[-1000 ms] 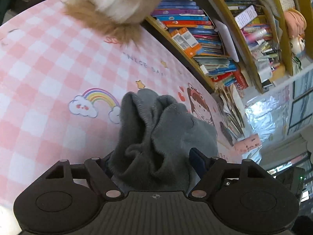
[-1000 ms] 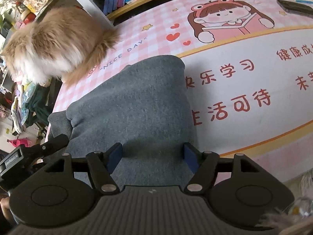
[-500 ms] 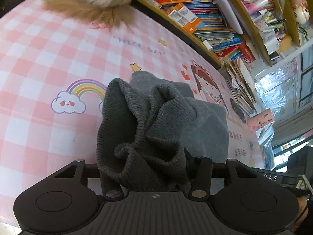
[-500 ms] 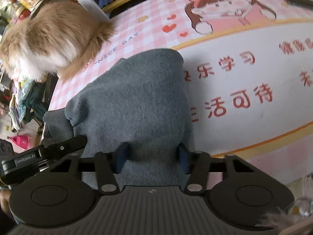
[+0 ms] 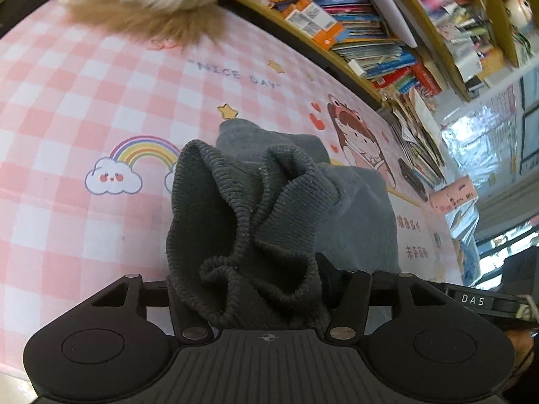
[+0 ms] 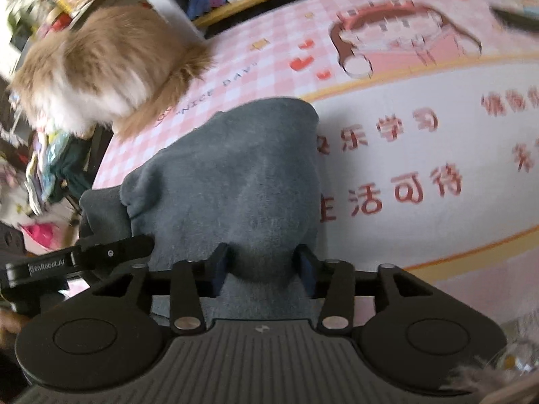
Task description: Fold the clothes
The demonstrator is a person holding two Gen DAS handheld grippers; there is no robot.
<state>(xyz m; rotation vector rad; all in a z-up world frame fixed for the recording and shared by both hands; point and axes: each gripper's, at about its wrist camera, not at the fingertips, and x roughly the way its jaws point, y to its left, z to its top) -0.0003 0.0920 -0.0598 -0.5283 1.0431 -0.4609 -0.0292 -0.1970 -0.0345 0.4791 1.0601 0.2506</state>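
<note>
Opening a little after a squeeze, both the left gripper (image 5: 261, 279) and right gripper (image 6: 262, 266) loosely pinch the gray sweater (image 6: 235, 168), low in frame, ready to fold.

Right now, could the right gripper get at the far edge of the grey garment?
Probably yes: the right gripper, jaws opening around bunched cloth, has only the grey garment ahead; the furry animal sits off left.

You get soft, even daylight in both views, brightest at the window (image 5: 525, 141) toward three o'clock. Fisheye bending curves the mat (image 5: 67, 101) edges. Your right view smears with motion blur, worst toward twelve.
</note>
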